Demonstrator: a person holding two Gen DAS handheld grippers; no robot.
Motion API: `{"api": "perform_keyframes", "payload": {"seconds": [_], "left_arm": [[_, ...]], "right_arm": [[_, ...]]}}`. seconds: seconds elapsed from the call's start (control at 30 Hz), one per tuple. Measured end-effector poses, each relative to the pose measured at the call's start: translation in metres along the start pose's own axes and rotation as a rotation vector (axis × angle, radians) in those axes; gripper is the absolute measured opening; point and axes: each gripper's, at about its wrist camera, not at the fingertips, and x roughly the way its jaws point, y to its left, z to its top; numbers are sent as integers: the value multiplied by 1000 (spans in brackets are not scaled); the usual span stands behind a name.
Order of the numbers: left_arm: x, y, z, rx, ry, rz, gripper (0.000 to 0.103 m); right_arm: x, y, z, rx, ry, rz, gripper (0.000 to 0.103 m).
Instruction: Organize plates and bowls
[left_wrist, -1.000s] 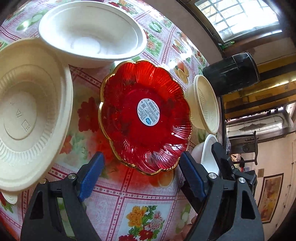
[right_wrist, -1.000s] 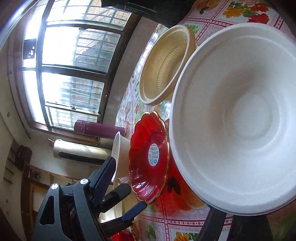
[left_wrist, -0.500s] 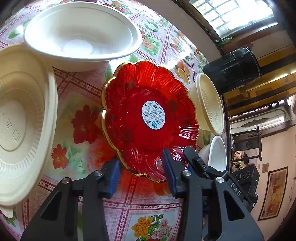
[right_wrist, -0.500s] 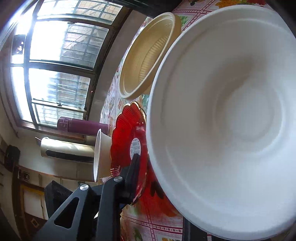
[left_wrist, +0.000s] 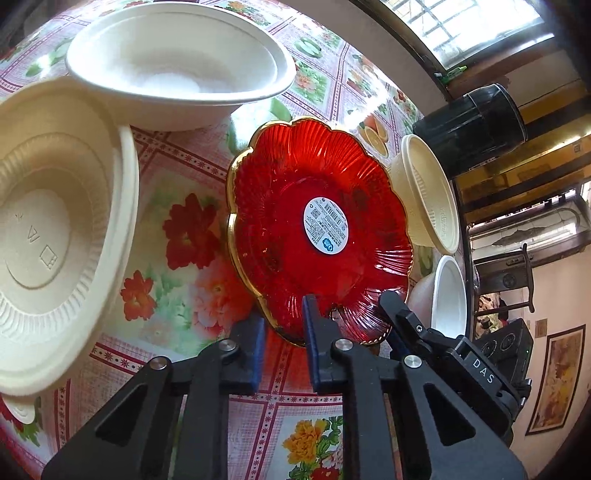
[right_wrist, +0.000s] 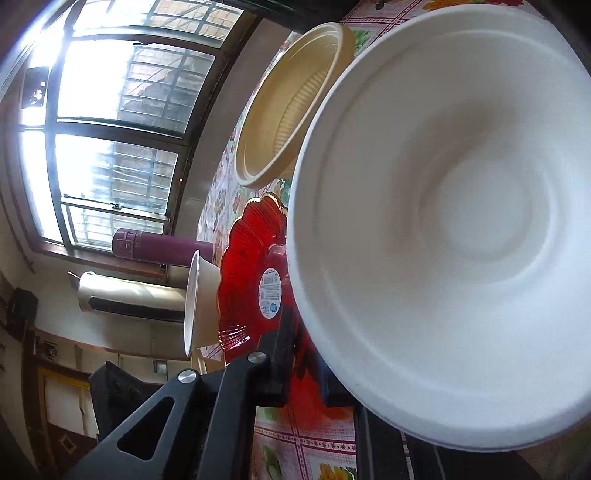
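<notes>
1. My left gripper (left_wrist: 282, 345) is low over the floral tabletop (left_wrist: 192, 236); its blue-padded fingers (left_wrist: 309, 332) are closing on the near gold rim of the red plate (left_wrist: 317, 225), with only a narrow gap left. The rim sits between the pads, the right pad on top of the plate's edge.
2. The red plate lies at the middle of the tabletop, a round label at its centre.
3. My right gripper (right_wrist: 306, 369) has its fingers drawn nearly together on the near rim of the large white bowl (right_wrist: 443, 229). One finger (right_wrist: 280, 354) shows outside the wall; the other is hidden behind the bowl.
4. The white bowl fills the right wrist view, tilted, just beside the red plate.
5. A cream ribbed bowl (left_wrist: 48, 229) is on the left of the left wrist view; a smaller cream bowl (left_wrist: 428, 195) and a small white bowl (left_wrist: 447, 295) stand past the plate.
</notes>
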Motion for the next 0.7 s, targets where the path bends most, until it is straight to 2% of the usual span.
{"api": "perform_keyframes", "payload": {"seconds": [0.2, 0.47, 0.7], "left_arm": [[-7, 0, -13, 5, 4, 7, 16], [-25, 11, -45, 27, 0, 22, 16], [-44, 11, -79, 90, -18, 39, 16]], "right_arm": [[-9, 0, -10, -10, 5, -17, 10], [-24, -9, -38, -11, 33, -7, 10], [-50, -21, -69, -30, 37, -1, 11]]}}
